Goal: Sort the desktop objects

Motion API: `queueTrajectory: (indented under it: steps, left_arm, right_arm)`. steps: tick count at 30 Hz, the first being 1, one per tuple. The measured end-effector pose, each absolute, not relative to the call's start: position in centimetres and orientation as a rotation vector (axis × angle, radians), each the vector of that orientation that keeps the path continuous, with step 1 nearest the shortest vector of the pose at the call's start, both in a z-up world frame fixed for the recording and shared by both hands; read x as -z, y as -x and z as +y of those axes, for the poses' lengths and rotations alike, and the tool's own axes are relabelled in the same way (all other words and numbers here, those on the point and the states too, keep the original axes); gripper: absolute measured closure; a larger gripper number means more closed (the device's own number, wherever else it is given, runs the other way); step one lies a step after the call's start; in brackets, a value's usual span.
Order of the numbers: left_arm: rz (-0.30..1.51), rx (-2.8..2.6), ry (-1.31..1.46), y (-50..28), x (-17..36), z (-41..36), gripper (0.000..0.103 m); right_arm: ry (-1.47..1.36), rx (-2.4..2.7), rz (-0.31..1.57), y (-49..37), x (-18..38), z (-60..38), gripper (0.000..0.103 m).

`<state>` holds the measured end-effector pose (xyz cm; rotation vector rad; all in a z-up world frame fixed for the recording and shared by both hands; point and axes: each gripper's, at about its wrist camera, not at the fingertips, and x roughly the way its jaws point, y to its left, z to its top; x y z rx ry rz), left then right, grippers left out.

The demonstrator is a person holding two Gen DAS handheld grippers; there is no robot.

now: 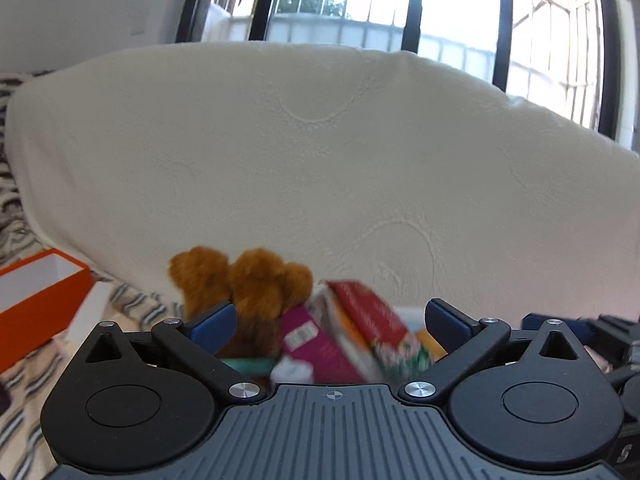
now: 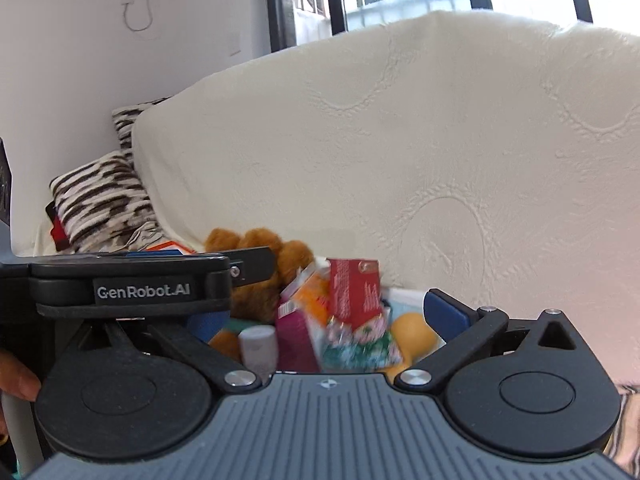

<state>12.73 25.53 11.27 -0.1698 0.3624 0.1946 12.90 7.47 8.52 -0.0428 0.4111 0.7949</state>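
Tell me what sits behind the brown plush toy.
Directly behind the brown plush toy rises a cream textured cover draped over a sofa-like back, with barred windows beyond it. The toy's lower part is hidden by boxes and the gripper's fingers, so what it rests on is unseen.
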Motion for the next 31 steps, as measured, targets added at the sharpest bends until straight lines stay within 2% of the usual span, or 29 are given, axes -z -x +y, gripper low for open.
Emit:
queueTrajectory:
  steps: [9,20,31]
  left_arm:
    - [0.429,-0.263,0.182,-5.4,-7.5,24.0,0.000]
    - [0.523,-0.352,0.158,-1.1,-2.6,23.8,0.000]
    - [0.517,-0.354,0.132,1.5,-1.6,23.6,0.000]
  right_arm:
    - [0.139,-0.713,0.471,-5.9,-4.8,5.4,0.000]
    - [0.129,-0.660,0.572,-1.1,0.2,4.8,0.000]
    - [0.121,-0.611,0.588,1.0,1.1,5.0,0.000]
